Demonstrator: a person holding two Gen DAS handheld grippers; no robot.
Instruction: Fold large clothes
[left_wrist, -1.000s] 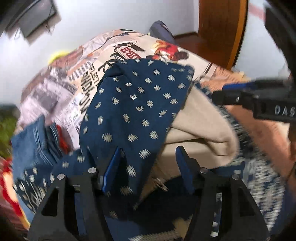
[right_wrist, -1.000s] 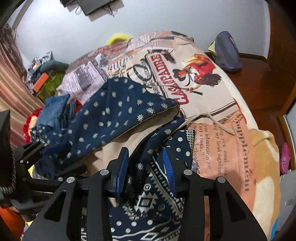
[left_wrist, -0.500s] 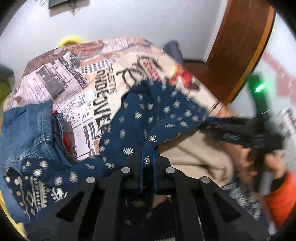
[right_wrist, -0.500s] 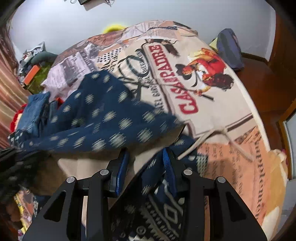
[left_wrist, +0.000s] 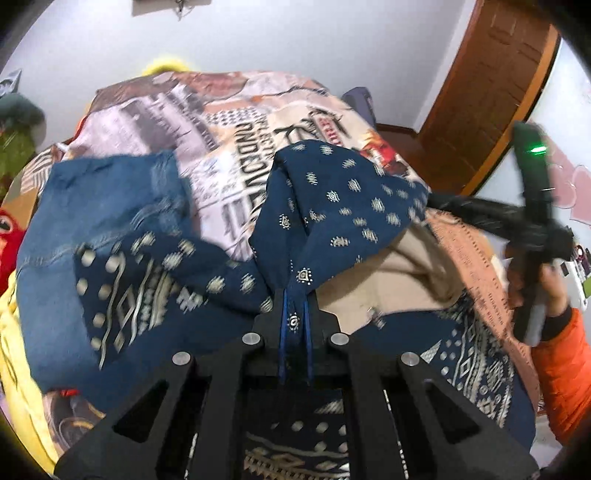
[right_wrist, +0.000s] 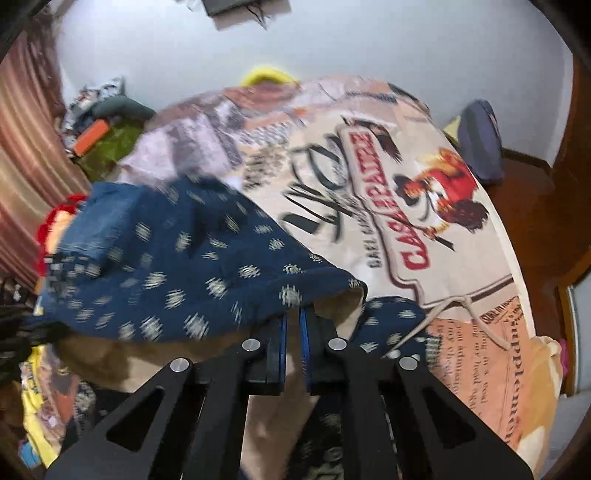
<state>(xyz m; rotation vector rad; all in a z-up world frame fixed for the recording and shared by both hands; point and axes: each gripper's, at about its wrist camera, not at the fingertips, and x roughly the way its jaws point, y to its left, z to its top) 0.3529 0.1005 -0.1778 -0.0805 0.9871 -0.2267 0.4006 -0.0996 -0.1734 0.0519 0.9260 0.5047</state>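
Both grippers are pinching the navy garment (left_wrist: 343, 206)'s edge, left gripper (left_wrist: 295, 314) and right gripper (right_wrist: 291, 321) well apart, so the cloth is spanning sideways between them.

A pale wall (right_wrist: 369, 44) rises behind the bed (right_wrist: 424, 192); a wooden door (left_wrist: 491, 92) stands right, a striped curtain (right_wrist: 22, 177) left.

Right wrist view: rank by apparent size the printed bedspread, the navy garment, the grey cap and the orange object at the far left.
1. bedspread
2. navy garment, though nearness to the camera enlarges it
3. grey cap
4. orange object
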